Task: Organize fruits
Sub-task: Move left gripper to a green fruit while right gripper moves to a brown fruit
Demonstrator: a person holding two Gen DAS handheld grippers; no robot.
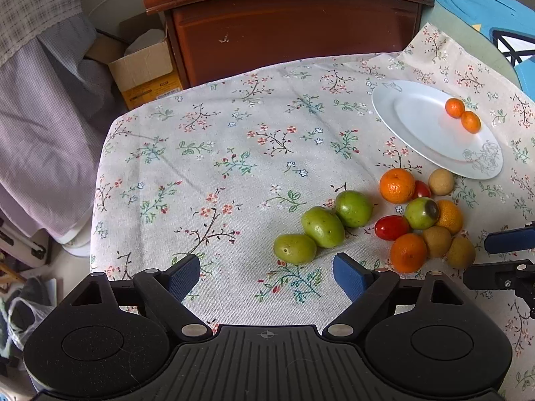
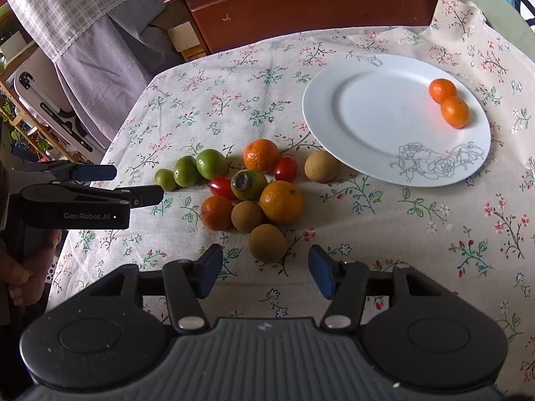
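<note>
Fruit lies loose on the flowered tablecloth (image 1: 217,153). Three green fruits (image 1: 322,226) form a row; beside them cluster oranges (image 1: 397,185), red tomatoes (image 1: 392,228) and brown fruits (image 1: 436,241). The white plate (image 1: 421,123) holds two small oranges (image 1: 463,115). My left gripper (image 1: 267,274) is open just short of the nearest green fruit (image 1: 295,249), nothing between its fingers. My right gripper (image 2: 265,270) is open; a brown fruit (image 2: 267,242) sits at its fingertips, clear of both pads. The plate (image 2: 384,117) lies far right of it.
A brown wooden cabinet (image 1: 287,30) stands behind the table. A cardboard box (image 1: 147,70) and hanging checked cloth (image 1: 40,100) are on the left, past the table's edge. A hand (image 2: 26,274) holds the left gripper (image 2: 138,183) near the green row.
</note>
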